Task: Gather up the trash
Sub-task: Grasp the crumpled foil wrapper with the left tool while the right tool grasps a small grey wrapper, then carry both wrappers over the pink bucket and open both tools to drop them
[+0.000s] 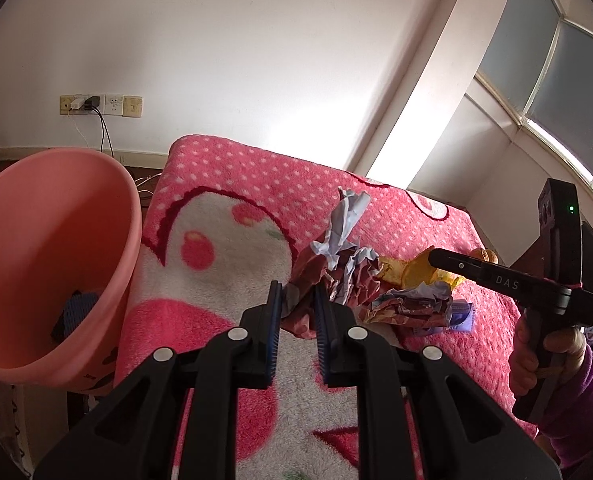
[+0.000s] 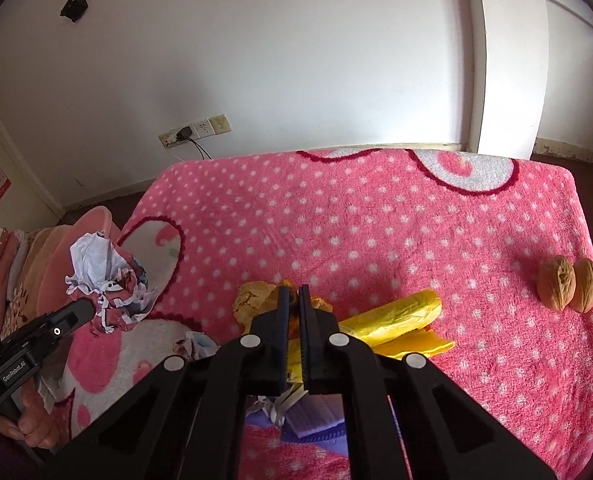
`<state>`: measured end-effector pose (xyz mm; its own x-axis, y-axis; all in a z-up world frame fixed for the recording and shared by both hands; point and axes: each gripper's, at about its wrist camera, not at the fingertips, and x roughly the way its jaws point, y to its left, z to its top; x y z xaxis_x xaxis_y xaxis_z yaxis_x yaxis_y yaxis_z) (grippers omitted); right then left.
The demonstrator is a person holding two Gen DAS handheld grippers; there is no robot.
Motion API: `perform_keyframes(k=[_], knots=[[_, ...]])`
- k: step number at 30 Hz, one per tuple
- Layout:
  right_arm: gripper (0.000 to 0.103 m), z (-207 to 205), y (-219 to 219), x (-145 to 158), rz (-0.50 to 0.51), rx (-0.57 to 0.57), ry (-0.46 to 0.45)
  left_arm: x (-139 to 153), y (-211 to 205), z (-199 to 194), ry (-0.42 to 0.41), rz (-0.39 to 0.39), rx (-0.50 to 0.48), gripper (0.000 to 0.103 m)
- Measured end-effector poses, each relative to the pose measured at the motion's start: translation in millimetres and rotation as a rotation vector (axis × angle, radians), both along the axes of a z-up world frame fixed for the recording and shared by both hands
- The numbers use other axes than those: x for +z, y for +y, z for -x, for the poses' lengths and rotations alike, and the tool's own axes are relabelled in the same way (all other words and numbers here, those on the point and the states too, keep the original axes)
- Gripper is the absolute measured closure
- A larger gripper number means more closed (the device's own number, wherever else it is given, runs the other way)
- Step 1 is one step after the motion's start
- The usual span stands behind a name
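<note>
Left gripper (image 1: 298,294) "GenRobot.AI" clamps crumpled paper (image 1: 344,264); right gripper (image 2: 294,294) "DAS" pinches orange peel (image 2: 256,300).

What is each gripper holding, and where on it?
Left gripper: crumpled red-and-white paper wad, by its lower edge. Right gripper: orange fruit peel, pinched at its near edge.
</note>
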<state>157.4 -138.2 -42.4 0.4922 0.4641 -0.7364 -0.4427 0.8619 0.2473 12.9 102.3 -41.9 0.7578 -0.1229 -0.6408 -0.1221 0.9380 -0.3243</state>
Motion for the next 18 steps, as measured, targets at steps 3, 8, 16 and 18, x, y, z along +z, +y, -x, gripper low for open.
perform_keyframes(k=[3,8,16,18], knots=[[0.099,7.7,-3.7,16.2,-0.03,-0.011,-0.035,3.9,2.1,4.7,-0.014,0.001,0.012,0.088],[0.099,18.8,0.5,44.2,-0.07,-0.004,-0.088,13.6,8.5,16.0,-0.042,0.005,0.044,0.088],[0.099,39.8,39.3,65.8,-0.131,0.068,-0.122,29.0,26.6,42.7,-0.089,-0.009,0.118,0.088],[0.099,44.9,54.8,67.8,-0.144,0.097,-0.124,32.5,33.7,50.6,-0.101,-0.018,0.144,0.088]])
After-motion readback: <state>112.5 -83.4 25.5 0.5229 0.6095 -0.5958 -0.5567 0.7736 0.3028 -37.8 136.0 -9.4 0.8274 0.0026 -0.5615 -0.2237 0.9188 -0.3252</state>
